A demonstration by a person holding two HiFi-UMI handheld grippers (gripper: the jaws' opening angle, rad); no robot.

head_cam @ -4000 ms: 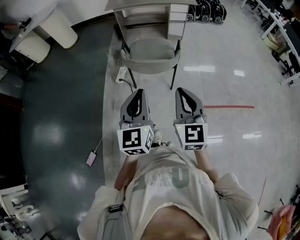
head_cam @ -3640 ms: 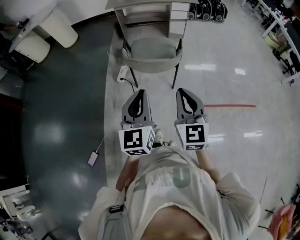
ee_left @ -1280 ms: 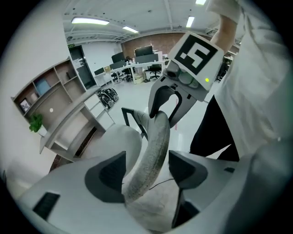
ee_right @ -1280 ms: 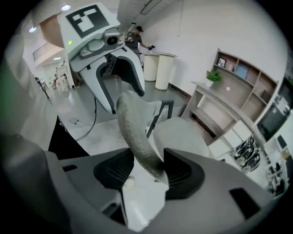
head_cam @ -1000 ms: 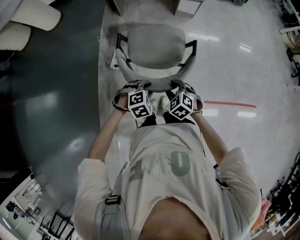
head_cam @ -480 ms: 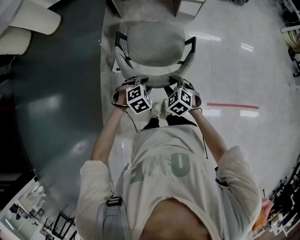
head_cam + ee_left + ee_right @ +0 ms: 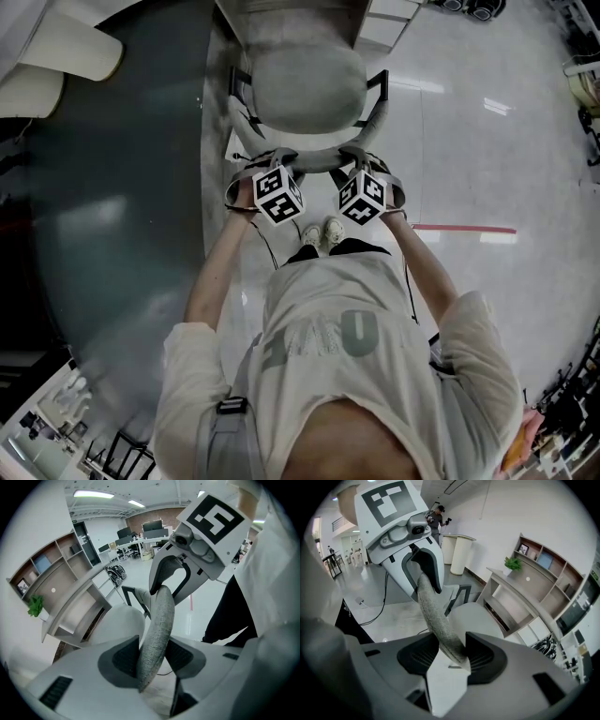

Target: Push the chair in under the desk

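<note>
A grey fabric chair faces the desk at the top of the head view, its seat partly under the desk edge. My left gripper is shut on the left part of the curved backrest. My right gripper is shut on its right part. In the left gripper view the backrest runs between the pads of the left gripper, up to the right gripper. In the right gripper view the backrest sits between the pads of the right gripper.
A white drawer unit stands beside the desk on the right. Pale rounded counters sit at the far left on a dark floor section. A red tape line and a cable lie on the floor.
The person has walked up to the chair and both grippers have taken hold of its backrest. Over the last second, chair and grippers have moved a little toward the desk.
</note>
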